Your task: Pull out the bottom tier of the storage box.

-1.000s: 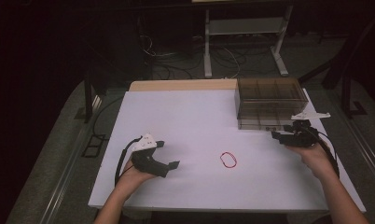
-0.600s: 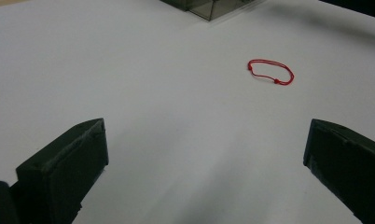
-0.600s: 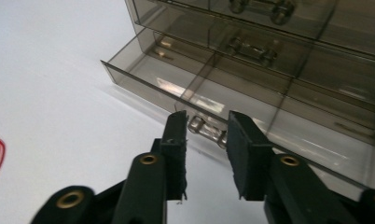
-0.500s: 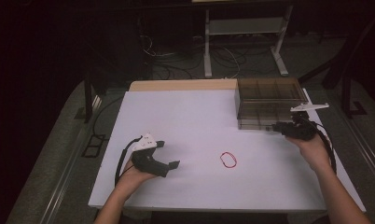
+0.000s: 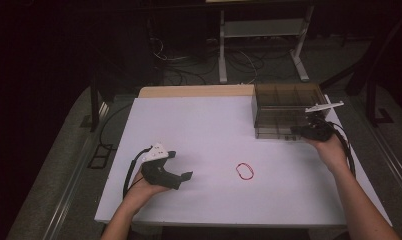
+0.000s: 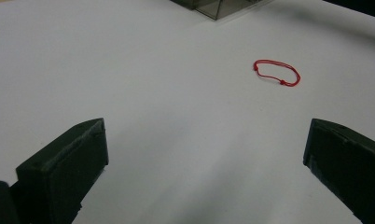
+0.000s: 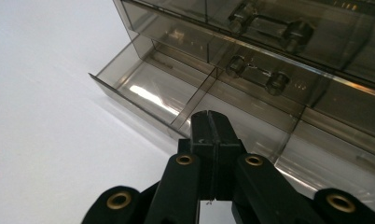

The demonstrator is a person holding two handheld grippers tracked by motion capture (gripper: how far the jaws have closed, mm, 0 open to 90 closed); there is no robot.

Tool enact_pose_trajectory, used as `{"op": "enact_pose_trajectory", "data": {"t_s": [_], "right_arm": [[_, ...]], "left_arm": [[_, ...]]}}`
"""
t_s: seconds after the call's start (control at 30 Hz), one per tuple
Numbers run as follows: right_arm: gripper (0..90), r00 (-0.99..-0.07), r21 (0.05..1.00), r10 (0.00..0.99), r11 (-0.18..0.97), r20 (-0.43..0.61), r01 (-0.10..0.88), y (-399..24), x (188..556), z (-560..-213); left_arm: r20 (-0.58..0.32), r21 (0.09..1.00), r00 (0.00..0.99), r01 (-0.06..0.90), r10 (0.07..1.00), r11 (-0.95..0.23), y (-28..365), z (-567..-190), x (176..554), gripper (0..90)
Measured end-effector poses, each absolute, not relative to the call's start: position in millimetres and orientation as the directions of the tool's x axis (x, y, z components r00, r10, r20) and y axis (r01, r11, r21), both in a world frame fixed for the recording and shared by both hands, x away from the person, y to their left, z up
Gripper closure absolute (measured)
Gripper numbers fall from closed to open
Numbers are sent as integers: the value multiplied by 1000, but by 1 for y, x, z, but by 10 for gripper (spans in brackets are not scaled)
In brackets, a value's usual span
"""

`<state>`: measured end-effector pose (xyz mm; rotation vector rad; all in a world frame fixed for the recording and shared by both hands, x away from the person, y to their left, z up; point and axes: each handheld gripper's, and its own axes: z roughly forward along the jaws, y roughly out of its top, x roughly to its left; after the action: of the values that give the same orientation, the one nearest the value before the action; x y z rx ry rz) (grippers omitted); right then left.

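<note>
Red string bracelet (image 5: 245, 171) lies flat on the white worktop (image 5: 199, 125), well apart from the smoked-plastic drawer cabinet (image 5: 284, 110) and nearer my side than it; not yet picked up. In the left gripper view the bracelet (image 6: 276, 73) is a closed loop with small knots, free of both grippers.

Drawer cabinet stands at the far right part of the worktop. In the right gripper view its lower drawer (image 7: 176, 95) is pulled partway out, divided compartments bare as far as I can see. I judge the opening step as done or nearly so.

Right gripper (image 5: 298, 132) sits at the front of the cabinet. Its jaws have just been closing and now meet pad to pad; in its own view the right gripper (image 7: 212, 122) has nothing between the tips that I can make out, with the drawer's front edge just beyond them. I cannot tell whether they touch the drawer.

Left gripper (image 5: 186, 176) rests on the worktop, left of the bracelet and far from the cabinet, jaws wide and empty.

Left, by my judgement: grasp the bracelet, carry it to the cabinet, drop it in the open drawer, push shut.
</note>
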<state>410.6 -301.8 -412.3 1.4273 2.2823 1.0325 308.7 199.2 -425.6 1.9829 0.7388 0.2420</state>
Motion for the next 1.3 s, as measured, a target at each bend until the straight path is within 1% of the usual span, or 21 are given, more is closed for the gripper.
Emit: {"op": "enact_pose_trajectory", "data": {"t_s": [0.3, 0.7, 1.3], "right_arm": [[895, -501, 664, 854, 293, 143, 688, -296, 427, -419], [896, -494, 632, 859, 311, 133, 710, -288, 441, -429], [896, -495, 607, 860, 329, 125, 724, -285, 443, -435]], "left_arm": [[-131, 848, 795, 400, 593, -349, 199, -426, 309, 0], [-131, 843, 793, 405, 595, -354, 199, -427, 309, 0], [-128, 840, 793, 406, 596, -360, 199, -427, 309, 0]]}}
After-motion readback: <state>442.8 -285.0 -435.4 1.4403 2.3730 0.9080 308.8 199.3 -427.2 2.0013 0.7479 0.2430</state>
